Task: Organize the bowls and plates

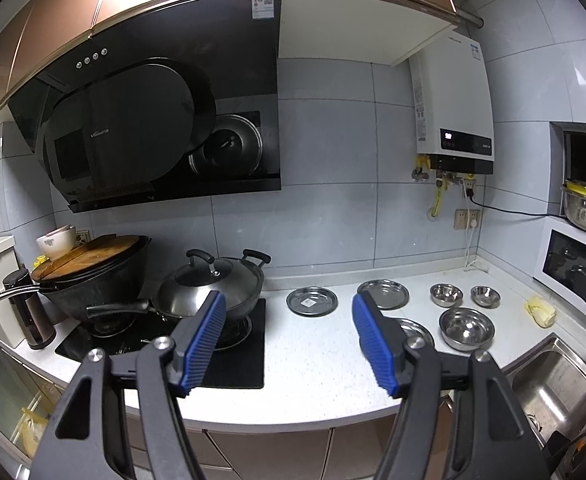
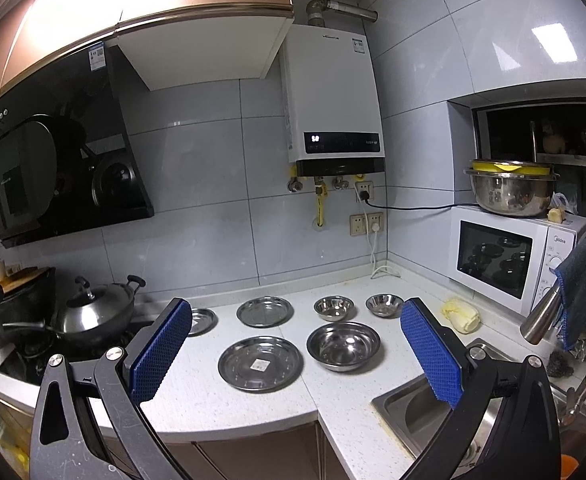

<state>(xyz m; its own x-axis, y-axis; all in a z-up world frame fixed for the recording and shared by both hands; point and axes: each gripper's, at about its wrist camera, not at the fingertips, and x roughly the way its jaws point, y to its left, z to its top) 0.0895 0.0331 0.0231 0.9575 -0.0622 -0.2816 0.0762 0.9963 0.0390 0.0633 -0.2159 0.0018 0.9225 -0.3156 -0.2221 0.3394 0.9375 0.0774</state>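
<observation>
Three steel plates lie on the white counter: a large front plate (image 2: 260,363), a back middle plate (image 2: 265,311) and a back left plate (image 2: 201,321). Three steel bowls stand to their right: a large one (image 2: 343,345) and two small ones (image 2: 333,307) (image 2: 384,305). In the left wrist view I see the left plate (image 1: 312,301), the middle plate (image 1: 383,293), the front plate (image 1: 416,332) partly hidden by a finger, and the large bowl (image 1: 466,328). My left gripper (image 1: 289,312) is open and empty above the counter. My right gripper (image 2: 297,316) is open and empty.
A lidded wok (image 2: 93,314) sits on the black hob (image 1: 165,344) at the left, with a second dark wok (image 1: 97,276) behind. A sink (image 2: 433,412) is at the front right, a microwave (image 2: 509,258) beyond it, and a yellowish lump (image 2: 461,314) lies near the sink.
</observation>
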